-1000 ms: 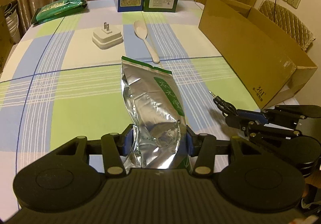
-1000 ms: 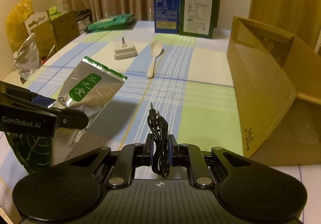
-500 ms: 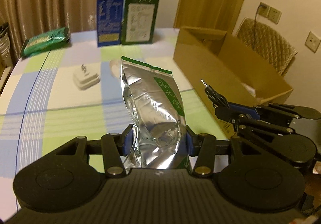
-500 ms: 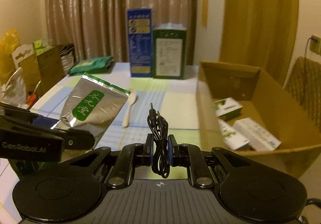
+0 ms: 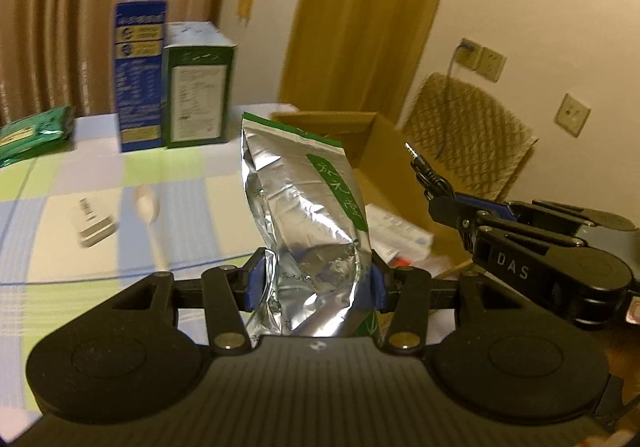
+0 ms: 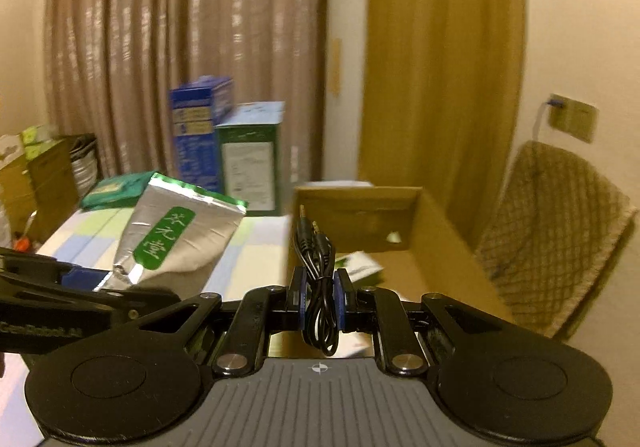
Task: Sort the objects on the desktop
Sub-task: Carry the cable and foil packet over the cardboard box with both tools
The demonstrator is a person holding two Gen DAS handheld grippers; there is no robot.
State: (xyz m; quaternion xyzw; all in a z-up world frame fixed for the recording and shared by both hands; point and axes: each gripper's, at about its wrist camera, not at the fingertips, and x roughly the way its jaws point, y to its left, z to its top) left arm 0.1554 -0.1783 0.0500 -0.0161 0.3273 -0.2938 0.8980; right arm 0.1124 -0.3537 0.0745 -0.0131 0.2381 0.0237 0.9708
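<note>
Carrying 2 items to the box.

My left gripper clamps the foil pouch upright; my right gripper pinches the coiled audio cable. Both hang above the checked tablecloth, the cardboard box at 1 o'clock. Next I judge: carry over its rim, then release. Curtains at 12, chair at 3.

I count two grippers, the left gripper and the right gripper, one foil pouch and one coiled audio cable. On the table I see two upright cartons, one green packet, one plug adapter and one spoon. There is one cardboard box, with at least two small packages inside, though blur keeps me from counting them exactly.
</note>
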